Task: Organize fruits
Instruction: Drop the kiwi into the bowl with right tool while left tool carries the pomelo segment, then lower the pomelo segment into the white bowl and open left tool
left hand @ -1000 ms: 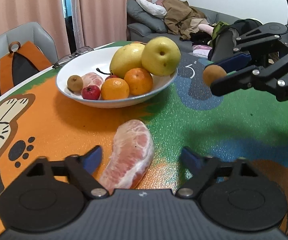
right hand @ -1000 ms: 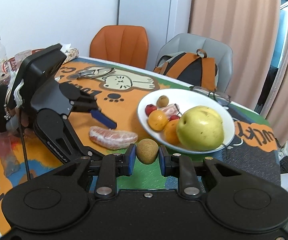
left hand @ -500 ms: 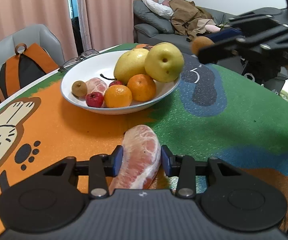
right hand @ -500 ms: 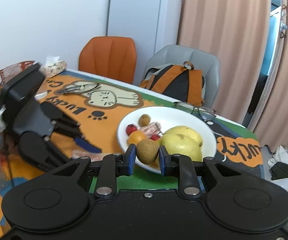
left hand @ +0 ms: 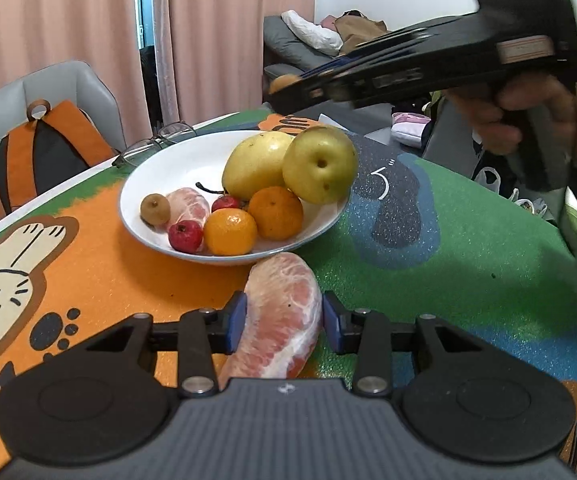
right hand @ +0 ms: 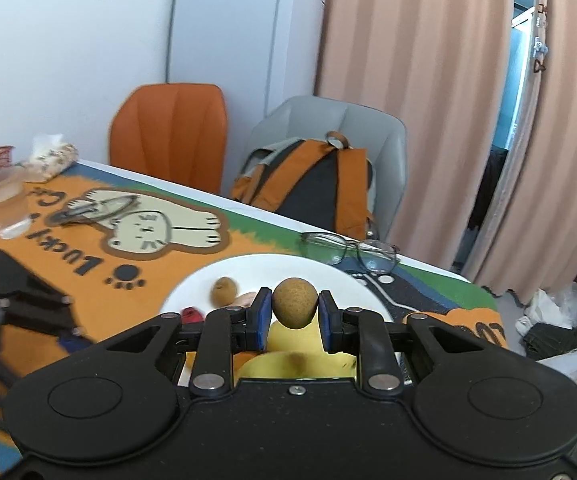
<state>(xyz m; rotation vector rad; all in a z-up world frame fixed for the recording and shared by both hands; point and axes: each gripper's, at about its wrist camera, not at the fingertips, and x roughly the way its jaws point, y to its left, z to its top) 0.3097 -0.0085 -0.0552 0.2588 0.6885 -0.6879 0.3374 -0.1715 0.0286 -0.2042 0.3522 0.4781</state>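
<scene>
Left wrist view, left to right: backpack [left hand: 36, 152] on a grey chair; white bowl [left hand: 160, 168] already holding a small brown fruit, one peeled segment, two red fruits, two oranges and two pears [left hand: 288, 164]; pomelo segment [left hand: 280, 312] on the mat just in front of the bowl, clamped between the left gripper [left hand: 282, 322] pads, not yet lifted; right gripper [right hand: 291, 315] above the bowl, closed on a brown round fruit [right hand: 294, 302]. Judged well advanced: two pieces left to place
</scene>
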